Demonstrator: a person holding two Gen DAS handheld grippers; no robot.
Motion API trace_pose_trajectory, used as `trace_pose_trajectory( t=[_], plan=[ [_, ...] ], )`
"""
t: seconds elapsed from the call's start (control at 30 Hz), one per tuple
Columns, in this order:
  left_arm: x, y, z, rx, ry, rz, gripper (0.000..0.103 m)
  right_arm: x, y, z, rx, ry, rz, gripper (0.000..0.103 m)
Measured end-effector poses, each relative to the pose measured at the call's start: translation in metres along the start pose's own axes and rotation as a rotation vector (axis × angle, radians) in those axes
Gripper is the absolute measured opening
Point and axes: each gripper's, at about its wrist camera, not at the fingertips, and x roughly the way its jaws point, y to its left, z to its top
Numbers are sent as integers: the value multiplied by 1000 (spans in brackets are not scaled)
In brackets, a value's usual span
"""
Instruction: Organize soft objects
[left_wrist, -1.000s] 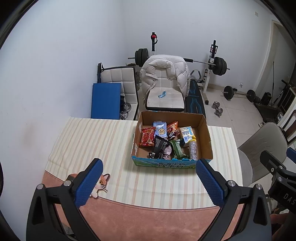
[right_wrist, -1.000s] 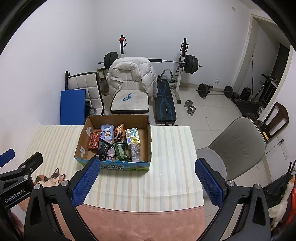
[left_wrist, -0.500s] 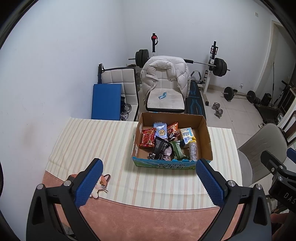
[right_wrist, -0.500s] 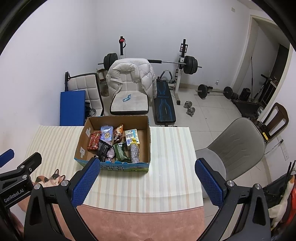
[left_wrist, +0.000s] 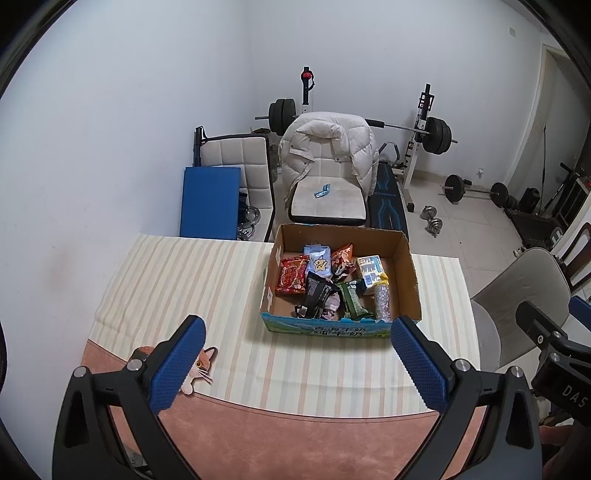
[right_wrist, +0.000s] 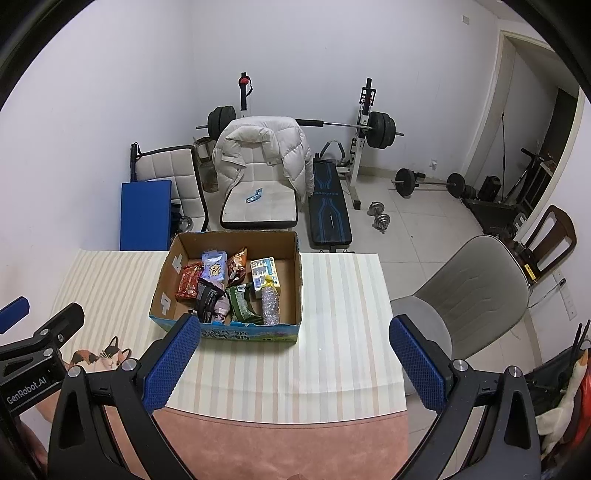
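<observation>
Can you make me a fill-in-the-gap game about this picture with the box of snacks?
1. The snacks sit inside a cardboard ____ on the striped tablecloth.
2. The puffy white jacket hangs over a ____.
3. The picture at the edge of the tablecloth shows a ____.
4. The left gripper and the right gripper each have two fingers with pads coloured ____.

Missing words: box; chair; cat; blue
</observation>
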Motion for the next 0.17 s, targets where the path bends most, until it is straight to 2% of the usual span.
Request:
trace_pose_trajectory(
  t=[0.17],
  plan=[
    [-3,-3,1,-1,-8,-11,103,0,1,-1,2,1,3,103]
  ],
)
